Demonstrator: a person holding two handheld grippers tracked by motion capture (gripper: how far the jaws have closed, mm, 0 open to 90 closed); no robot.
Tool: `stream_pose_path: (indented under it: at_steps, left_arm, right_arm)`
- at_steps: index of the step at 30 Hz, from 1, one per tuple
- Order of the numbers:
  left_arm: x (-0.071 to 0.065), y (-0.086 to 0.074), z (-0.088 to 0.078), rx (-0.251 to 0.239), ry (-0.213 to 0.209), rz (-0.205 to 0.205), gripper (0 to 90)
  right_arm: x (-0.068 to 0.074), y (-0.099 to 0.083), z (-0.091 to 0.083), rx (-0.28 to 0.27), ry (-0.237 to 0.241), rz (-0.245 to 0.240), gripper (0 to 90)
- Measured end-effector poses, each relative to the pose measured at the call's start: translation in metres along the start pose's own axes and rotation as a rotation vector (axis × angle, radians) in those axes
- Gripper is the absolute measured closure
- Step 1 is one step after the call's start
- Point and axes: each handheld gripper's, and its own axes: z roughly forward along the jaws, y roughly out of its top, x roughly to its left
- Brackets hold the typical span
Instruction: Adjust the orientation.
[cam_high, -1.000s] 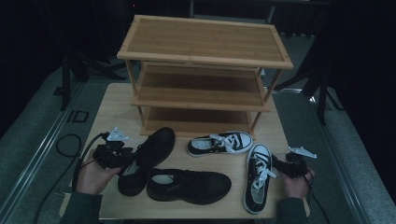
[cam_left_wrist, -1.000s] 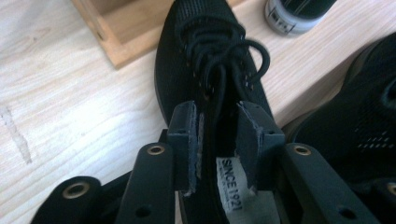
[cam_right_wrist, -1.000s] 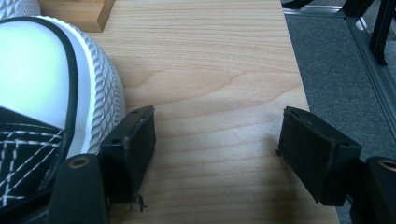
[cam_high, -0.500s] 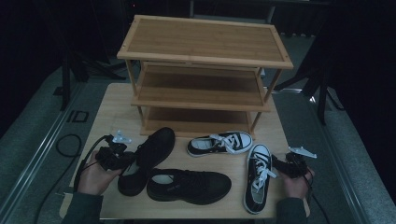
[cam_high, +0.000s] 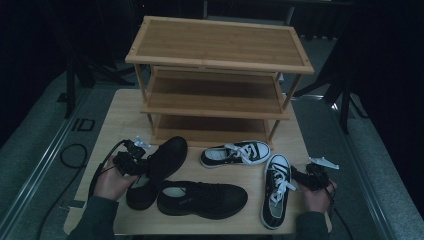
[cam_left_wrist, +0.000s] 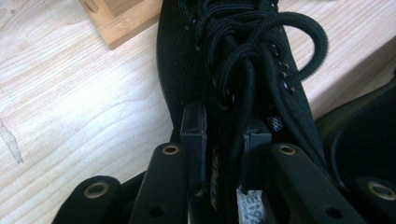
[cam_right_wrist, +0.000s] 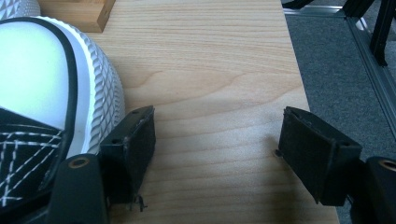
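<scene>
Black mesh shoe (cam_left_wrist: 233, 88) is pinched at its laced tongue by the left gripper (cam_left_wrist: 224, 140), whose fingers have just closed on it. It lies on the worktop (cam_high: 115, 125), toe towards the bamboo rack (cam_high: 220, 75). The right gripper (cam_right_wrist: 215, 149) gapes empty.

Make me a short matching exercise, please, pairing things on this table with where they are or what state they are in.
Things:
1. left gripper
2. right gripper
3. black-and-white sneaker
4. wooden rack

States or places:
A. lying on its side just in front of the rack
B. jaws open over bare tabletop beside a white toe cap
C. standing at the back of the table, shelves bare
D. jaws closed on the tongue and laces of a black shoe

Pairs: 1-D, 2-B, 3-A, 4-C
</scene>
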Motion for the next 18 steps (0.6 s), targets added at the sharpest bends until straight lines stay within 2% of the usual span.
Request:
stream_pose_path:
  at_steps: [7,12,18]
  left_arm:
    - [0.0024,0.0047,0.0072,0.017,0.002,0.002,79.8]
    - [0.0028,0.0041,0.0071,0.01,0.007,-0.001,86.4]
    - [0.006,0.0011,0.0062,-0.018,-0.013,-0.054,86.9]
  right_arm:
    - [0.0,0.0,0.0,0.0,0.0,0.0,27.0]
    - [0.0,0.0,0.0,0.0,0.0,0.0,27.0]
    - [0.0001,0.0,0.0,0.0,0.0,0.0,27.0]
